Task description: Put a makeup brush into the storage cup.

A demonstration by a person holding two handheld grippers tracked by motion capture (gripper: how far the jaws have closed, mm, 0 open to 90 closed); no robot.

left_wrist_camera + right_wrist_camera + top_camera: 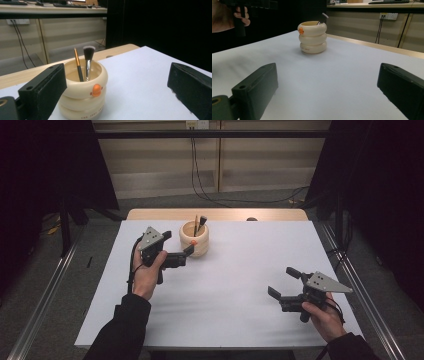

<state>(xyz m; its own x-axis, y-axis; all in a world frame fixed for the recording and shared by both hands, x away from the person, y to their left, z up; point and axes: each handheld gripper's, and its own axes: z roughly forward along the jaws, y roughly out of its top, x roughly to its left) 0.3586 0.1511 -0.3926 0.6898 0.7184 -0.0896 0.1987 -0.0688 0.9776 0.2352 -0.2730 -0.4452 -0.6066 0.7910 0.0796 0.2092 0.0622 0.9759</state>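
Observation:
A cream cup [195,240] made of stacked rings, with an orange duck bill on its side, stands upright on the white table top [240,285] at the back left of centre. It holds a thin orange-handled brush [78,65] and a fluffy makeup brush [88,60]. My left gripper [178,243] is open right beside the cup's left side, with the cup [83,92] just ahead of its left jaw. My right gripper [283,282] is open and empty near the front right, facing the cup [313,37] from afar.
The wooden table edge [215,214] shows beyond the white sheet. Metal rails [45,305] run along both sides of the table, and black curtains hang left and right. Cables [200,185] trail on the floor behind. The person's left hand [227,15] holds the other gripper.

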